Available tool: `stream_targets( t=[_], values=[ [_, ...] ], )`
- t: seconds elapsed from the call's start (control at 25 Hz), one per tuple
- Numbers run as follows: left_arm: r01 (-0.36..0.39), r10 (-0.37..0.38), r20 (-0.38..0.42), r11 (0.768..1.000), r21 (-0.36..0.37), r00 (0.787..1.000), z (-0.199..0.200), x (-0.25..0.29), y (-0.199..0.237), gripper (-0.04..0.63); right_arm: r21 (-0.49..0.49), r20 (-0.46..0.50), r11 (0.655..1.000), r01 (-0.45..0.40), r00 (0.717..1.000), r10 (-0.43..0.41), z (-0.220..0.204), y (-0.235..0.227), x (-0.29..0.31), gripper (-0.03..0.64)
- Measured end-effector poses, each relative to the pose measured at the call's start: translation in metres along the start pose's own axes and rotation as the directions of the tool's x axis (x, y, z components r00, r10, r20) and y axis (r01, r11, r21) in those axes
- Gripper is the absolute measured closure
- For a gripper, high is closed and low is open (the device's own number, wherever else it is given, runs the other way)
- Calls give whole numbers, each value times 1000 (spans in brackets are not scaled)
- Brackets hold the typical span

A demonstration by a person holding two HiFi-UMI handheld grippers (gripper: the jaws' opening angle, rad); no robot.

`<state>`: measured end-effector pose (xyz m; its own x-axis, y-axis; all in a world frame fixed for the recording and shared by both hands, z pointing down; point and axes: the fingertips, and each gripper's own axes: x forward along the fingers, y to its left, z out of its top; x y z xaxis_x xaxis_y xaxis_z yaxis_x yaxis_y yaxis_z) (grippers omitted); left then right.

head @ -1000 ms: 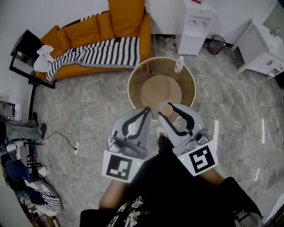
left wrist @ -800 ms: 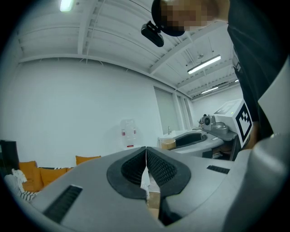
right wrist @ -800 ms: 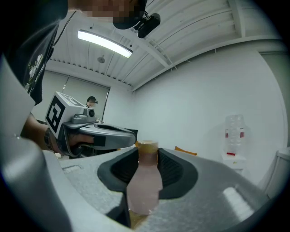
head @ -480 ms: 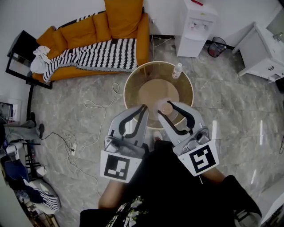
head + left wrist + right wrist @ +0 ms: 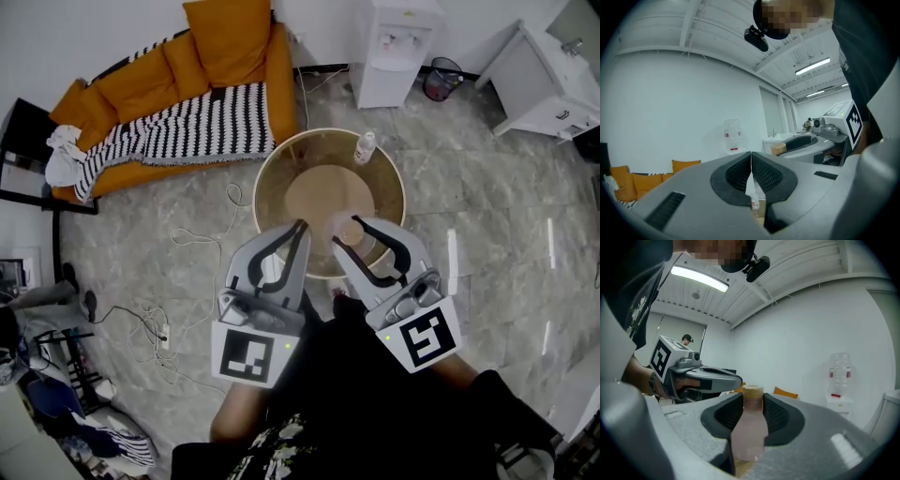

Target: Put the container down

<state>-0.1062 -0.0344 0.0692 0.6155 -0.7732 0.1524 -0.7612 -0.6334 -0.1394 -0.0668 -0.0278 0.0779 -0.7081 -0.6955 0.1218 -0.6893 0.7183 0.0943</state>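
Observation:
My right gripper [image 5: 349, 231] is shut on a small pinkish container with a tan cap [image 5: 351, 230] [image 5: 750, 426], held upright between its dark pads above the near part of a round wooden table [image 5: 283, 155]. In the right gripper view the jaws press on the container's neck just under the cap. My left gripper [image 5: 298, 227] [image 5: 751, 165] hangs beside it to the left, shut and empty, its pads touching. A clear plastic bottle [image 5: 365, 146] [image 5: 754, 203] stands on the far edge of the table.
An orange sofa [image 5: 150, 84] with a striped blanket lies at the far left. A white water dispenser [image 5: 392, 47] and a bin [image 5: 439, 79] stand beyond the table, a white cabinet [image 5: 544, 75] at the far right. Cables [image 5: 202, 239] trail on the marble floor.
The view has shifted: the table, sofa and dispenser sit further left and higher in the picture. Both grippers keep their pose, the right one still holding the container.

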Motion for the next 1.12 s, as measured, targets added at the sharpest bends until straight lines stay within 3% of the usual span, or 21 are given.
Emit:
stream_targets(
  t=[0.24,0.52,0.68,0.96,1.12],
  values=[
    [140,-140,-2,990,15,990,-1,37,40,581,24,-39,991,133,991,-132,1,-29,38,492],
    [297,-298,20,954,38,954,1,77,74,581,29,-71,957,287,956,-285,2,-61,73,492],
    [401,-403,30,915,44,915,-3,97,86,581,45,-95,921,386,920,-381,-1,-75,88,492],
    [536,-536,30,844,7,843,-26,118,96,581,72,-158,832,550,830,-535,-17,-93,100,492],
    [556,-557,-6,830,-41,831,-54,123,98,581,89,-178,804,588,803,-569,-29,-91,101,492]
  ],
)
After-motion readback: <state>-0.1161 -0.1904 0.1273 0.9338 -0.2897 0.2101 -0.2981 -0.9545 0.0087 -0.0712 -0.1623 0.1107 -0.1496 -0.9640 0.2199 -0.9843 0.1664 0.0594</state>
